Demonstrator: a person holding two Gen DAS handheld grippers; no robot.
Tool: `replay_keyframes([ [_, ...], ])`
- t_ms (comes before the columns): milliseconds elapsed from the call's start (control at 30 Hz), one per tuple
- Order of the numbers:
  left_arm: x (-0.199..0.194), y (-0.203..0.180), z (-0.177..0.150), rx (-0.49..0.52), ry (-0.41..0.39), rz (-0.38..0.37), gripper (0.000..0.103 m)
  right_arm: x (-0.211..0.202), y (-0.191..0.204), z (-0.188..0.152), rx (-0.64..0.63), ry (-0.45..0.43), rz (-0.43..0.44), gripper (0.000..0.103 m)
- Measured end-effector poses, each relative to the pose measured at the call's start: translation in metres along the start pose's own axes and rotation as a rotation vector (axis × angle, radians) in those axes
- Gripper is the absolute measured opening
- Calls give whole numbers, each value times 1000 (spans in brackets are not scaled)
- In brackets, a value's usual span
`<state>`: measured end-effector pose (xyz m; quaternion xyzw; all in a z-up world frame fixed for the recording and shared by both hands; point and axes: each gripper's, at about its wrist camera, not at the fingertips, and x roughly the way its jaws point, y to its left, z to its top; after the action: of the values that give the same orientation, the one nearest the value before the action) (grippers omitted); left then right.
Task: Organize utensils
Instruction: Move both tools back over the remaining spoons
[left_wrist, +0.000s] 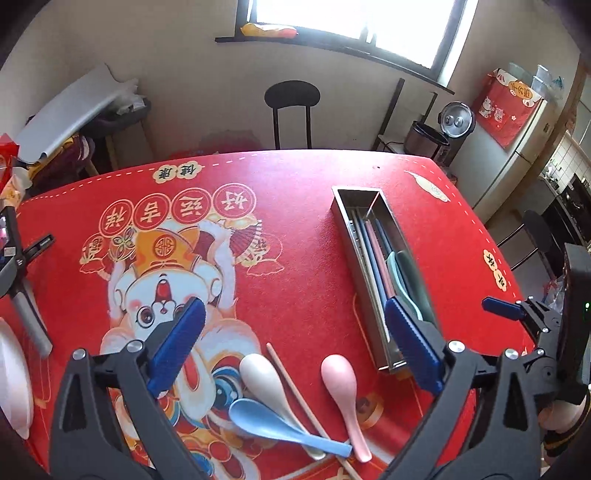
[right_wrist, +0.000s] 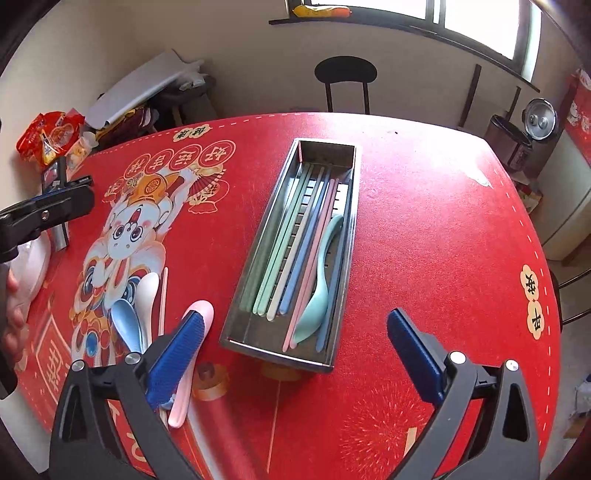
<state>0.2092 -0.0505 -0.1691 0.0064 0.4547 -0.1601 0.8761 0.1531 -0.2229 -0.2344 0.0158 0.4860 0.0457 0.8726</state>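
Both jaws are spread wide here, nothing between them on either side. The left hand-held gripper (left_wrist: 295, 339) hangs above the tabletop (left_wrist: 303, 206) with its blue pads far apart, and right below its gap lie the loose pieces: a white spoon (left_wrist: 260, 376) and a blue spoon (left_wrist: 280, 424) overlapping each other, a pink spoon (left_wrist: 345, 391) just to the right of them, and a single pale chopstick (left_wrist: 295, 391) running under the group. None of them touches the pads.

Over on the right hand-held gripper (right_wrist: 295, 347), same story: jaws gaping, empty. Straight ahead of it, just beyond its fingertips, sits the steel tray (right_wrist: 258, 240), long and narrow, lying flat on the red cloth. Inside, a row of coloured chopsticks (right_wrist: 291, 251) in green, mint, cream, blue and pink lies lengthwise, and a teal spoon (right_wrist: 317, 288) rests along the tray's right side, bowl toward the gripper. The pink spoon (right_wrist: 192, 362) shows partly behind this gripper's left pad, with the blue and white spoons further left. The other gripper's black frame pokes in at the far left edge.
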Motion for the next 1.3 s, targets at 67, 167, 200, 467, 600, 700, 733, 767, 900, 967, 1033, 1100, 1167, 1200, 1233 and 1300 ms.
replay_keyframes([
  [67,-10,7,-14,-10,-3,15,97,-2,4,-5,2,-4,-15,97],
  [167,-20,18,-36,-46,-1,31,97,-4,7,-14,40,11,19,97],
  [200,-22,22,-44,-59,1,33,97,-3,8,-16,56,16,34,97],
  [467,-21,47,-104,-124,52,75,97,5,27,-40,80,63,83,97],
  [600,-9,55,-127,-171,102,73,97,11,41,-50,34,86,79,97],
  [700,2,59,-141,-218,135,59,97,17,49,-56,10,106,68,97],
  [733,6,60,-145,-238,145,44,97,19,51,-58,0,110,62,97],
  [767,9,59,-147,-255,154,29,97,21,52,-60,-7,112,56,97],
  [900,22,57,-152,-282,176,-17,96,28,54,-66,-8,121,57,97],
  [967,28,55,-151,-281,183,-28,96,32,54,-67,-8,127,55,97],
  [1033,32,53,-149,-280,181,-44,90,35,54,-68,-5,126,45,97],
  [1100,39,53,-146,-286,196,-52,74,38,55,-69,-3,119,32,97],
  [1167,47,55,-145,-306,215,-58,69,43,54,-68,10,121,21,97],
  [1200,49,55,-145,-319,216,-63,67,45,53,-68,19,121,18,97],
  [1233,51,56,-144,-328,216,-64,66,47,53,-69,26,122,17,97],
  [1300,54,57,-143,-339,215,-73,65,52,52,-69,41,127,14,97],
])
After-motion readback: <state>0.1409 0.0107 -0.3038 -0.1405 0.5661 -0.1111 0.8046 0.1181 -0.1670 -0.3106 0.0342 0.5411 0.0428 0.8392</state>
